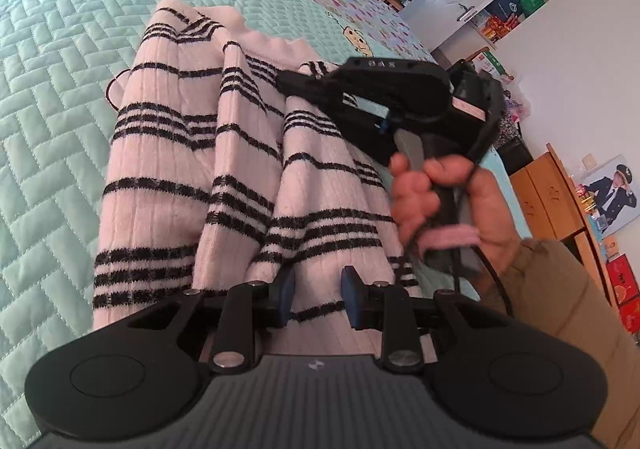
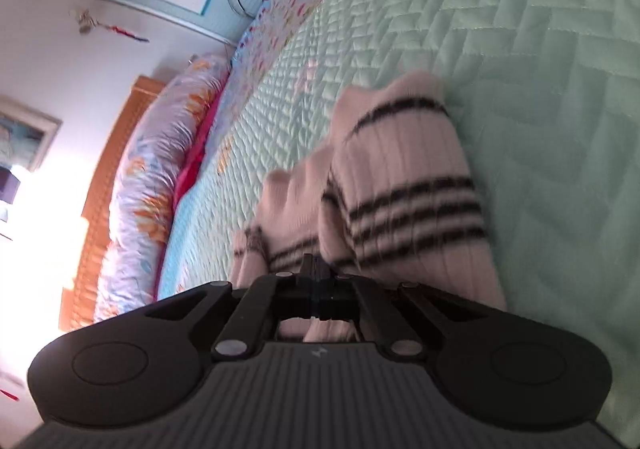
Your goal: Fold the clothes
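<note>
Striped sweater on the green bed, pinched by two claws.

Left view: white sweater (image 1: 224, 169) with black stripes lying long-ways, running straight away from the left claw (image 1: 318, 299) up across the green quilt (image 1: 52, 89). Stripes going side to side. Blue pads (image 1: 286, 295) a little apart, with the near edge of the sweater between them; cannot tell if squeezing it. Ahead and to the right, right claw (image 1: 282, 79) pointing left, tip shut on a bunched fold of sweater. Right hand (image 1: 440, 205) wrapped around its handle, brown sleeve (image 1: 560, 309) behind.

Right view, blurry and tipped sideways: right claw (image 2: 320, 281) shut tight, pinching the sweater (image 2: 404, 189). Sweater rising in a hump just past the tip, stretching away over the quilt (image 2: 540, 89). Flowery pillow (image 2: 156, 185) far off to the left.
</note>
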Action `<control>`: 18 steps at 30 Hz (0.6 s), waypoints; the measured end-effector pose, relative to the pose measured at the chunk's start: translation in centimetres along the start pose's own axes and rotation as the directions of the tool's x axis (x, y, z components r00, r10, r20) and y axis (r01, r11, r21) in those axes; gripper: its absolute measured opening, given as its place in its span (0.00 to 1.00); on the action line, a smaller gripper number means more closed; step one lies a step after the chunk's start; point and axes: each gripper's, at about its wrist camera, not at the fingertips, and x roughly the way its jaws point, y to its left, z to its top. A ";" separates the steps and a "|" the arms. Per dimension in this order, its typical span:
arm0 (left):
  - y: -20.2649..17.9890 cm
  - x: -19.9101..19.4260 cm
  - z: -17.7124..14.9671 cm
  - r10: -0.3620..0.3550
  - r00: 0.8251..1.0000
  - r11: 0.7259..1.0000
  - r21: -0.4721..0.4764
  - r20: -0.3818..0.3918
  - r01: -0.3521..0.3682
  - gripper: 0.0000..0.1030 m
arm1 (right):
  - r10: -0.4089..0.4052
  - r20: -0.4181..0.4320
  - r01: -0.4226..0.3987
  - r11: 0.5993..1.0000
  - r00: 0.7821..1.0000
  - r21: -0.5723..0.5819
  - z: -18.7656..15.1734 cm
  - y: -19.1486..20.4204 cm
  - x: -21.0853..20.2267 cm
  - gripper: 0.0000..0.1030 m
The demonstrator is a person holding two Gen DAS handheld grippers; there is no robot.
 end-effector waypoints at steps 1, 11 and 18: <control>-0.2 0.0 0.0 0.007 1.000 1.000 0.006 0.002 -0.007 0.28 | 0.005 0.014 -0.006 1.000 1.000 0.020 0.3 -0.2 0.1 0.00; -0.8 -0.4 -0.7 0.067 0.998 0.997 0.030 0.015 -0.067 0.28 | 0.050 0.241 -0.062 0.997 0.969 0.045 1.3 0.7 -5.4 0.10; -1.0 -0.3 -1.1 0.088 0.995 0.995 0.041 0.039 -0.090 0.28 | -0.107 0.181 0.092 0.992 0.978 0.089 1.3 -1.5 -1.7 0.00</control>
